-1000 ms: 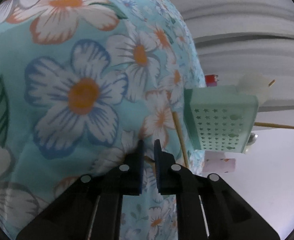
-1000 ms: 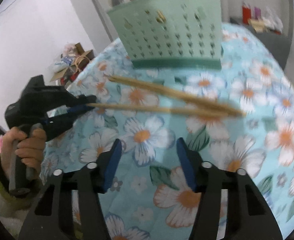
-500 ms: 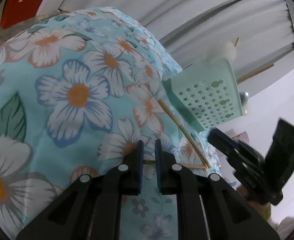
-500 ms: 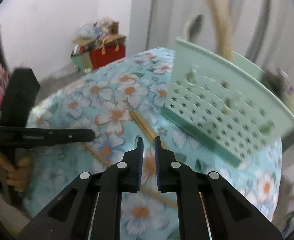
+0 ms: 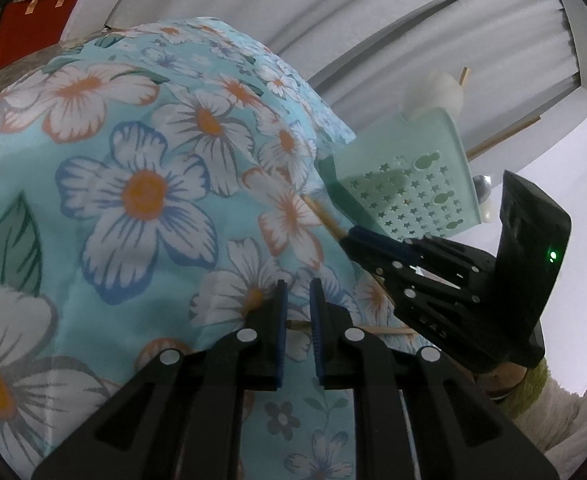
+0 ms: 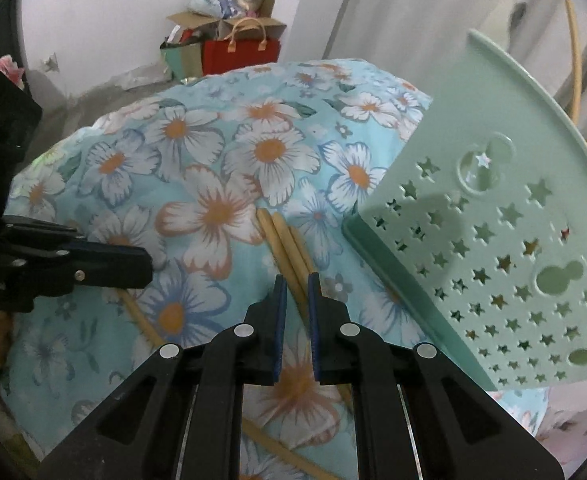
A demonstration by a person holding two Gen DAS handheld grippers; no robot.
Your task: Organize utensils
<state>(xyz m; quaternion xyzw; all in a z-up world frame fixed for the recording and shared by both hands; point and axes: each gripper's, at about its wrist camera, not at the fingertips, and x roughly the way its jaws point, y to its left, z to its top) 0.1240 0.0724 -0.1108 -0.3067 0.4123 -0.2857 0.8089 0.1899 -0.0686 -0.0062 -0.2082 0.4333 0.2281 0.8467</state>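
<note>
Wooden chopsticks [image 6: 283, 240] lie on a table with a blue floral cloth [image 6: 221, 184], next to a mint-green perforated utensil basket [image 6: 493, 248]. My right gripper [image 6: 294, 284] is shut on the chopsticks, which run between its fingers. My left gripper [image 5: 296, 294] is shut on the end of another chopstick [image 5: 377, 330] lying crosswise on the cloth. In the left wrist view the right gripper [image 5: 357, 236] holds a chopstick [image 5: 323, 216] beside the basket [image 5: 417, 196]. The left gripper also shows in the right wrist view [image 6: 141, 264], at the left.
The basket holds a white-headed utensil [image 5: 433, 96] and wooden handles [image 6: 573, 60]. A red paper bag [image 6: 239, 54] and cardboard boxes stand on the floor behind the table. A grey curtain [image 5: 373, 12] hangs at the back.
My right gripper was open a second ago; it has moved in towards the basket and shut on the chopsticks. My left gripper stays shut on its chopstick and has tilted.
</note>
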